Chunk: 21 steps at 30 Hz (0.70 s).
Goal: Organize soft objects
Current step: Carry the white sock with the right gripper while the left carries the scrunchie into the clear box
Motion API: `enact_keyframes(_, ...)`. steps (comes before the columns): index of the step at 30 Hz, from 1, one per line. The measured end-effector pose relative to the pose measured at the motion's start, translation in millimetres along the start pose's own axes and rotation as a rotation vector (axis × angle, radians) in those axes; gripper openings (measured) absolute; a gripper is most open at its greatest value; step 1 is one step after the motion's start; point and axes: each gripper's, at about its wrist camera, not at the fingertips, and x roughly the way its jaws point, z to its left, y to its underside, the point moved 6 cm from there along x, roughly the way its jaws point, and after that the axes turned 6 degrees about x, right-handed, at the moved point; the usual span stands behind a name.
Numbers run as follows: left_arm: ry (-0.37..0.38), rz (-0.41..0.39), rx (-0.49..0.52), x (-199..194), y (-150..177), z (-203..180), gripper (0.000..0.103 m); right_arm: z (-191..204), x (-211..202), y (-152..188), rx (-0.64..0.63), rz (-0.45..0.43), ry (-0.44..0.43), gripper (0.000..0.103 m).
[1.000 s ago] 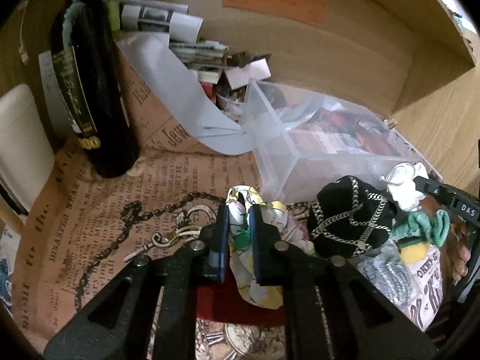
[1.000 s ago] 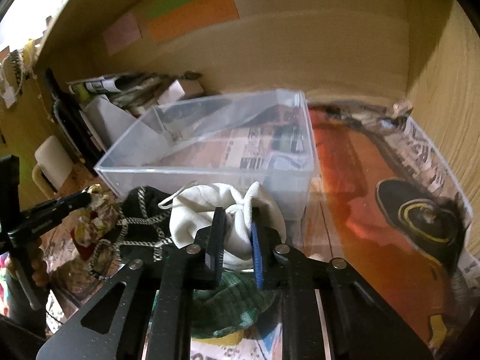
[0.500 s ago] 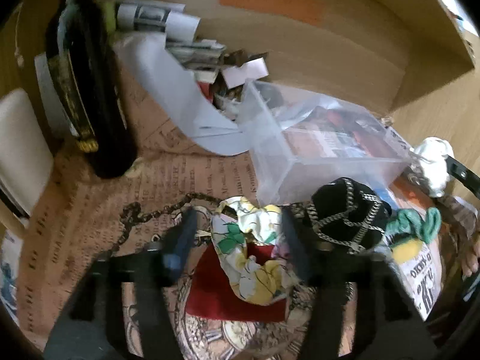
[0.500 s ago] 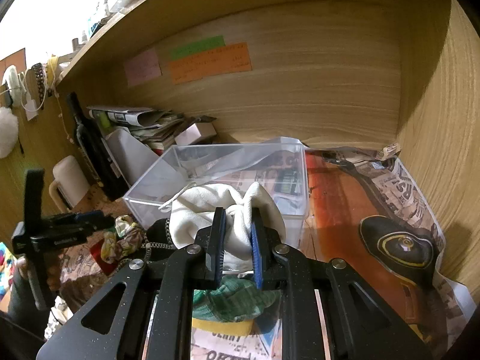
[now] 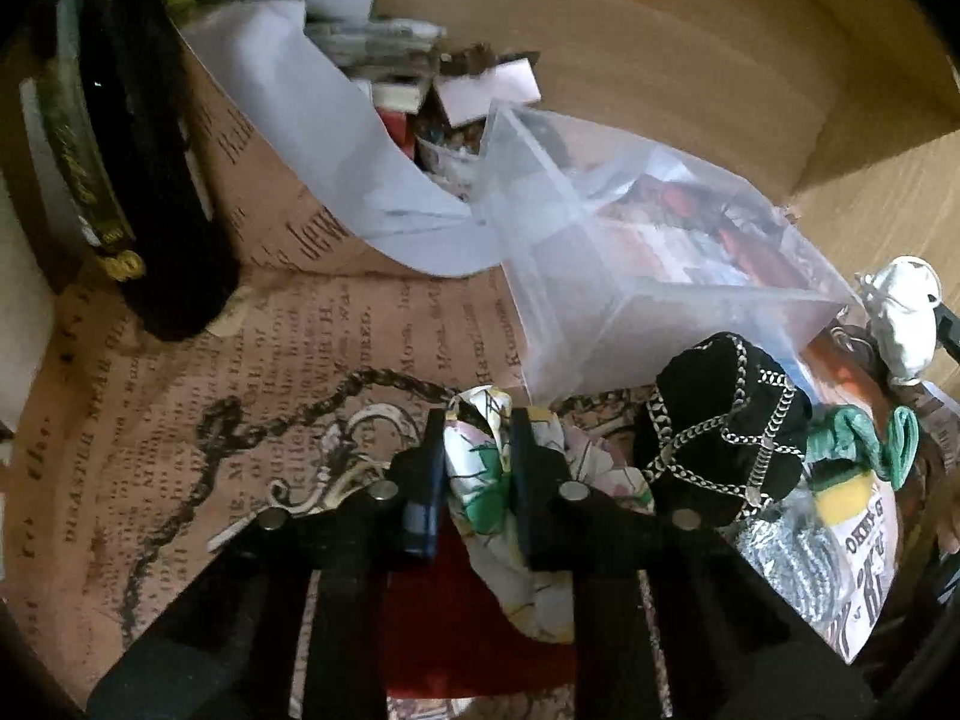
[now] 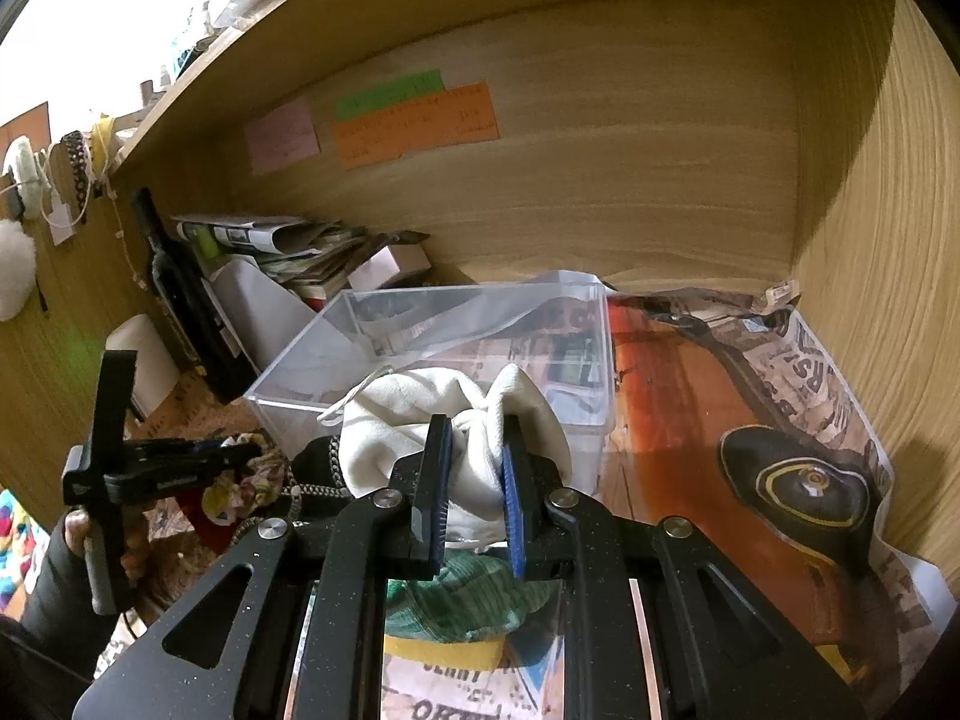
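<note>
My left gripper is shut on a floral cloth that lies on a red cloth. My right gripper is shut on a white cloth pouch and holds it up at the front wall of the clear plastic bin. The pouch also shows in the left wrist view. A black pouch with silver chains, a green knit cloth and a silver mesh piece lie right of the floral cloth. The left gripper shows in the right wrist view.
A dark wine bottle stands at the left. A white file holder with papers leans behind the bin. Printed paper covers the shelf floor. Wooden walls close the back and right.
My left gripper opened around the floral cloth, then shut on it again. My right gripper lifted the white pouch up to the bin's front wall.
</note>
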Motion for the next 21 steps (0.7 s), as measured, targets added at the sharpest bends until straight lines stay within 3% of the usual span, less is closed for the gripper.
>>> enact_keyframes(10, -0.046, -0.166, 0.047, -63.6, -27.4, -10.2, 0.015, 6.9, -8.4, -18.4, -0.017, -0.066, -0.017, 0.014)
enact_keyframes(15, -0.002, -0.242, 0.067, -84.5, -56.9, -22.4, 0.015, 9.4, -7.6, -30.3, -0.024, -0.095, -0.021, 0.014)
enact_keyframes(21, 0.071, -0.234, 0.082, -77.5, -79.7, -38.4, 0.015, 10.6, 1.5, -38.7, -0.033, -0.101, -0.017, 0.014)
